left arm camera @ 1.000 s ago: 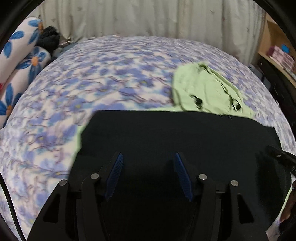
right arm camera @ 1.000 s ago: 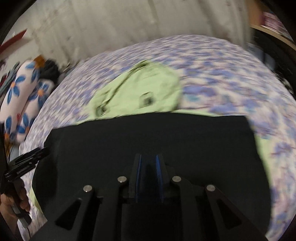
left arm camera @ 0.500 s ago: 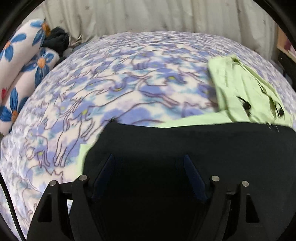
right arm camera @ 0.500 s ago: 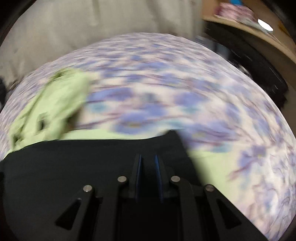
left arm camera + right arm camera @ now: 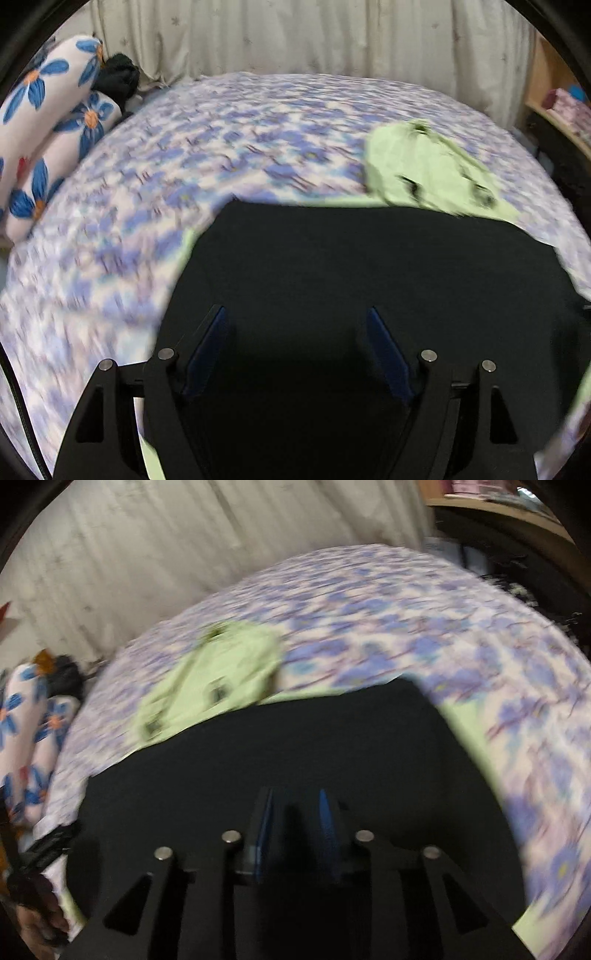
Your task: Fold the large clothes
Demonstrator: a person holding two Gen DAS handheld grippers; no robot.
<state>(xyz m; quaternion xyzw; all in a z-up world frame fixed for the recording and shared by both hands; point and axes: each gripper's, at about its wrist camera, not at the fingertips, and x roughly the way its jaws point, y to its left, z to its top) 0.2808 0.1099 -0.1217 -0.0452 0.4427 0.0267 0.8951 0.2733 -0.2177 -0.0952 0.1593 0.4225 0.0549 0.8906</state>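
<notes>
Left wrist view: the left gripper [image 5: 295, 347] stands with its blue-padded fingers [image 5: 207, 347] spread wide, nothing between them. Below and ahead lies the black garment [image 5: 369, 266], spread flat on the bed [image 5: 221, 147], which carries a purple floral sheet. A light green garment [image 5: 424, 166] lies bunched beyond the black garment's far edge, toward the right. A strip of light green cloth also shows along the black garment's far and left edges. Floral pillows [image 5: 48, 122] sit at the far left, with a curtain [image 5: 295, 37] behind the bed.

Right wrist view: the right gripper [image 5: 295, 827] has its fingers [image 5: 327, 823] set close together with a narrow gap. Dark material fills that gap (whether it is pinched cloth or shadow cannot be told). The black garment [image 5: 295, 746] spreads beneath the gripper. The light green garment [image 5: 214, 679] lies past its far edge, toward the left. The left gripper [image 5: 48, 845] appears at the lower left edge, at the black garment's corner. The image is motion-blurred.
</notes>
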